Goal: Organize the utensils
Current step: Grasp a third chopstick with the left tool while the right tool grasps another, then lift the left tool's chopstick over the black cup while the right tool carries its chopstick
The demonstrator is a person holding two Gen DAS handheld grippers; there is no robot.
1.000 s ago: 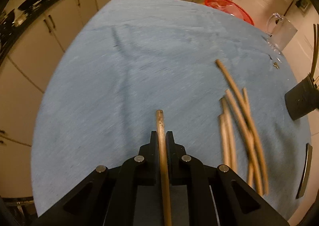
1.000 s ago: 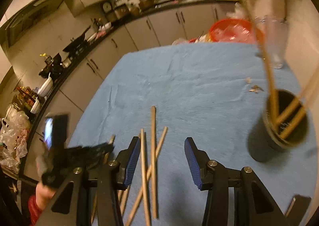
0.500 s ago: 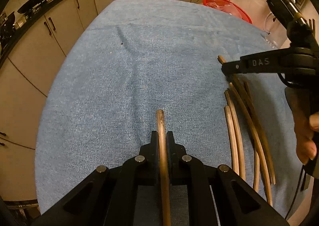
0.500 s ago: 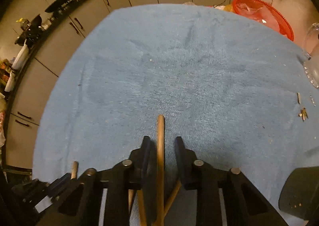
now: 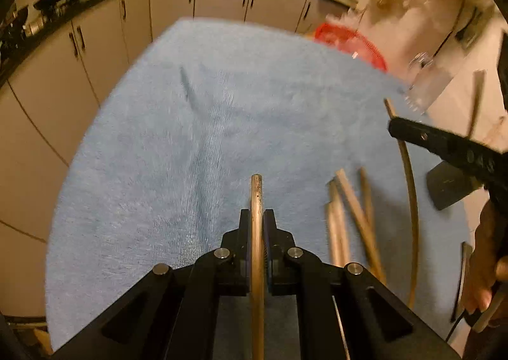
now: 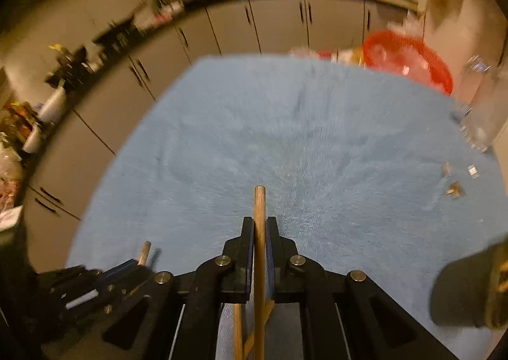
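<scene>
My left gripper [image 5: 256, 217] is shut on a wooden chopstick [image 5: 256, 198] that sticks out forward above the blue cloth [image 5: 206, 137]. My right gripper [image 6: 259, 225] is shut on another chopstick [image 6: 259, 204], lifted off the cloth. In the left wrist view the right gripper [image 5: 444, 144] shows at the right edge with its chopstick [image 5: 409, 169] curving down. Several loose chopsticks [image 5: 349, 217] lie on the cloth to the right of my left gripper. The black holder cup [image 6: 470, 290] stands at the right with chopsticks inside; it also shows in the left wrist view [image 5: 447, 188].
A red basket [image 6: 409, 55] sits at the table's far right edge. A clear glass pitcher [image 5: 431, 80] stands near it. Small scraps [image 6: 454, 188] lie on the cloth. Kitchen cabinets [image 5: 158, 20] run behind the table. The left gripper [image 6: 95, 283] shows at lower left in the right wrist view.
My right gripper closed on a chopstick from the pile and lifted it. Both grippers tilted up, so more of the kitchen shows. The left gripper kept its chopstick.
</scene>
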